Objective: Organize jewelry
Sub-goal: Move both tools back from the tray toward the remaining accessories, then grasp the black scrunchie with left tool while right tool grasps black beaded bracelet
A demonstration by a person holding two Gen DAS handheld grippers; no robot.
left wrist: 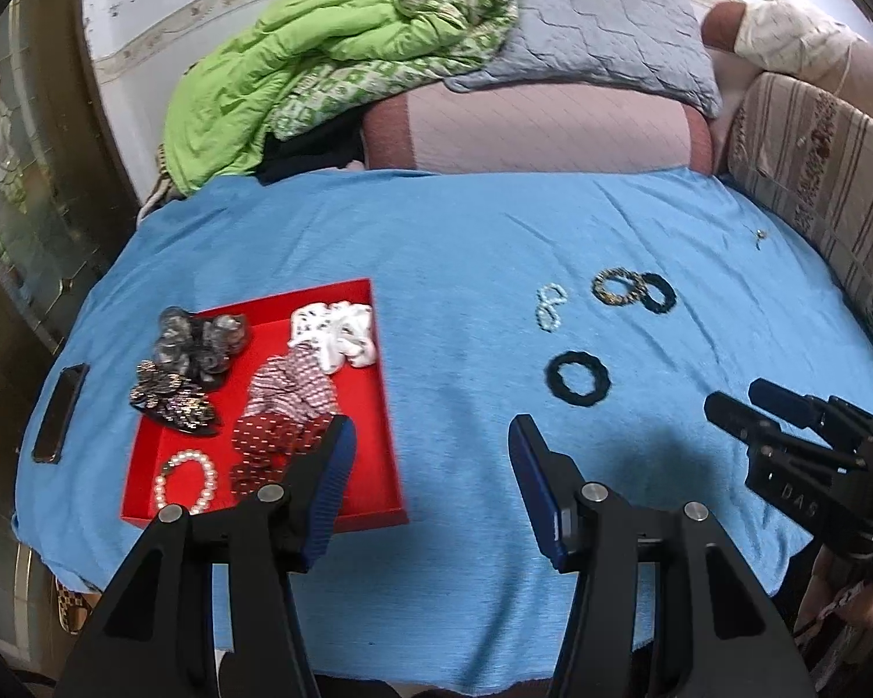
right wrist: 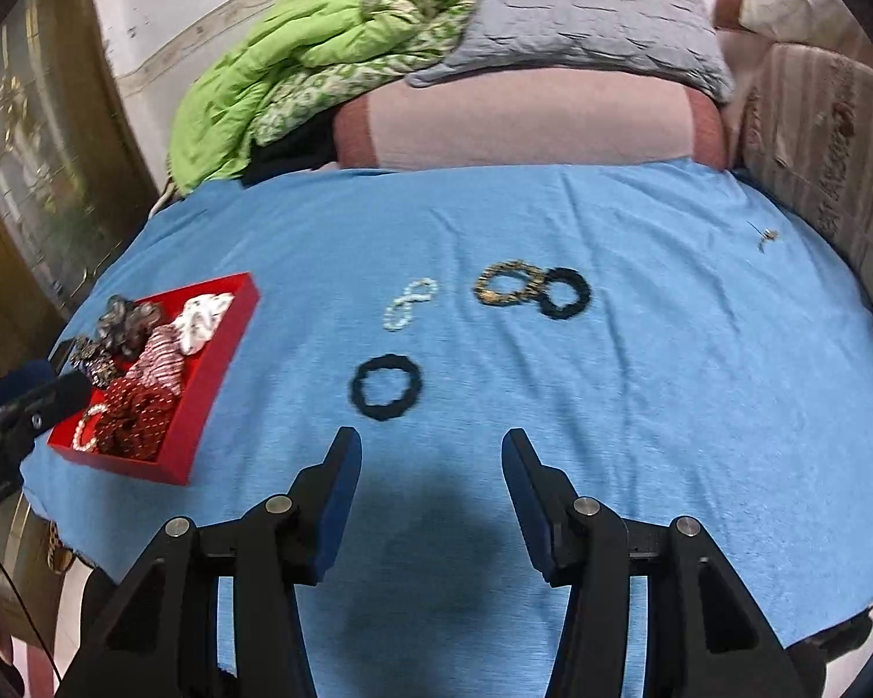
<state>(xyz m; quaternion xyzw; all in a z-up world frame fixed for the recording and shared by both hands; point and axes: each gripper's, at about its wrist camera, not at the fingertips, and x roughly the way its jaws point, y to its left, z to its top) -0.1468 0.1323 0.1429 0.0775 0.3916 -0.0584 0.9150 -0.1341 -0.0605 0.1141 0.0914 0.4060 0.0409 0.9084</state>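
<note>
A red tray [left wrist: 378,407] [right wrist: 215,372] on the blue cloth holds several scrunchies, a dark hair clip and a pearl bracelet [left wrist: 185,480]. Loose on the cloth lie a black hair tie [left wrist: 578,378] [right wrist: 387,387], a white bead bracelet [left wrist: 551,305] [right wrist: 411,302], a gold-black ring [left wrist: 618,286] [right wrist: 509,283] touching a second black ring [left wrist: 659,292] [right wrist: 564,292], and a small trinket [left wrist: 758,235] [right wrist: 767,238] far right. My left gripper [left wrist: 430,436] is open and empty beside the tray's right edge. My right gripper [right wrist: 430,448] [left wrist: 745,401] is open and empty, just short of the near black hair tie.
A dark phone [left wrist: 60,413] lies left of the tray. Behind the cloth are a pink cushion [left wrist: 541,128], a green quilt [left wrist: 297,75], a grey pillow [left wrist: 605,29] and a striped sofa arm [left wrist: 815,168] at the right.
</note>
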